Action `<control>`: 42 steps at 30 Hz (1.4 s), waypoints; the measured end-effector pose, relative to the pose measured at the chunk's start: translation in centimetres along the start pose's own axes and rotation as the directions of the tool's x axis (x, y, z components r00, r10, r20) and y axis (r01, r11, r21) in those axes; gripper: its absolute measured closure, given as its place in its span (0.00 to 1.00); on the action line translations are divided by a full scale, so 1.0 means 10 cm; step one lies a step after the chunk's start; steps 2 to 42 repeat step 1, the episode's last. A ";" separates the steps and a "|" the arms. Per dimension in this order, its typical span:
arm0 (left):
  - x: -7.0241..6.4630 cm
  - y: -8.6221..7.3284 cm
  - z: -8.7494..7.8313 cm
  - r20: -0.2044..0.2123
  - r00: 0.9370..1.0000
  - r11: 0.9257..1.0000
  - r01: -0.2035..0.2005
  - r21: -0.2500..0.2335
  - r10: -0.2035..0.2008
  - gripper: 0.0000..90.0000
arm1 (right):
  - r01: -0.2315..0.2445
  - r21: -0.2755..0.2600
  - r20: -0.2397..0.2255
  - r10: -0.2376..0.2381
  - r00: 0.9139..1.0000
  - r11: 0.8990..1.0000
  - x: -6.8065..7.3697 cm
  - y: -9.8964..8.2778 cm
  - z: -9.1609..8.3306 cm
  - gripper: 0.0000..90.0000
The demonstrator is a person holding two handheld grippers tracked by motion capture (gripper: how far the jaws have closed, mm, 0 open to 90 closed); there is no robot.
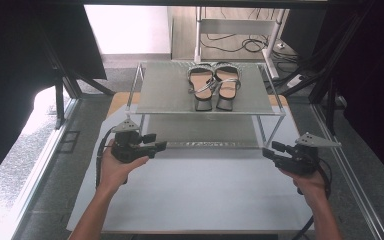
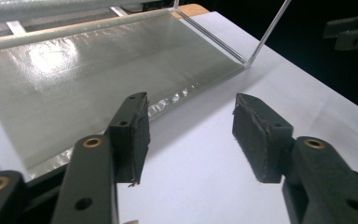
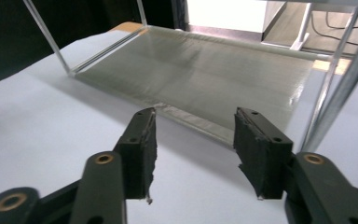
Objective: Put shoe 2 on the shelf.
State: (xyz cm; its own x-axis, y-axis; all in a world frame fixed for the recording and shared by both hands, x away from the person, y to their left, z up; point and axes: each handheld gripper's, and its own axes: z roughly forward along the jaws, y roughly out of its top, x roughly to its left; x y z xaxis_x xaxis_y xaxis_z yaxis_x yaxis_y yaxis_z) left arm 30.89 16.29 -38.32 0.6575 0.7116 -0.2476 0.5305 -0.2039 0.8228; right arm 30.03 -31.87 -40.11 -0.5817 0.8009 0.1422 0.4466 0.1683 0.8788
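A pair of strappy sandals point(image 1: 214, 85) with tan insoles stands side by side on the top shelf of a two-tier metal rack point(image 1: 165, 95), right of its middle. My left gripper point(image 1: 160, 146) hovers at the rack's front left, pointing right, and its jaws stand open with nothing between them point(image 2: 189, 105). My right gripper point(image 1: 269, 151) is at the rack's front right, pointing left, also open and holding nothing point(image 3: 195, 119). The bare lower shelf point(image 2: 98, 70) lies ahead of both grippers point(image 3: 205, 79). The right gripper point(image 2: 352, 32) also shows far off in the left gripper view.
The rack stands on a white sheet point(image 1: 205, 190) that covers the table. Its thin legs point(image 3: 331, 88) rise close to my right gripper. Black frame posts point(image 1: 60, 100) flank the table, and cables point(image 1: 245, 45) lie on the floor behind.
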 end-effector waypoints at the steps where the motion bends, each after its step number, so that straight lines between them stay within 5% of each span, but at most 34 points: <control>1: 0.00 -0.02 -0.01 0.006 1.000 1.000 0.000 0.003 0.000 0.48 | -0.003 -0.008 0.004 0.003 1.000 1.000 0.00 -0.01 -0.02 0.50; 42: 0.00 -0.02 -0.01 0.006 1.000 1.000 0.000 0.003 0.000 0.48 | -0.003 -0.008 0.004 0.003 1.000 1.000 0.00 -0.01 -0.02 0.50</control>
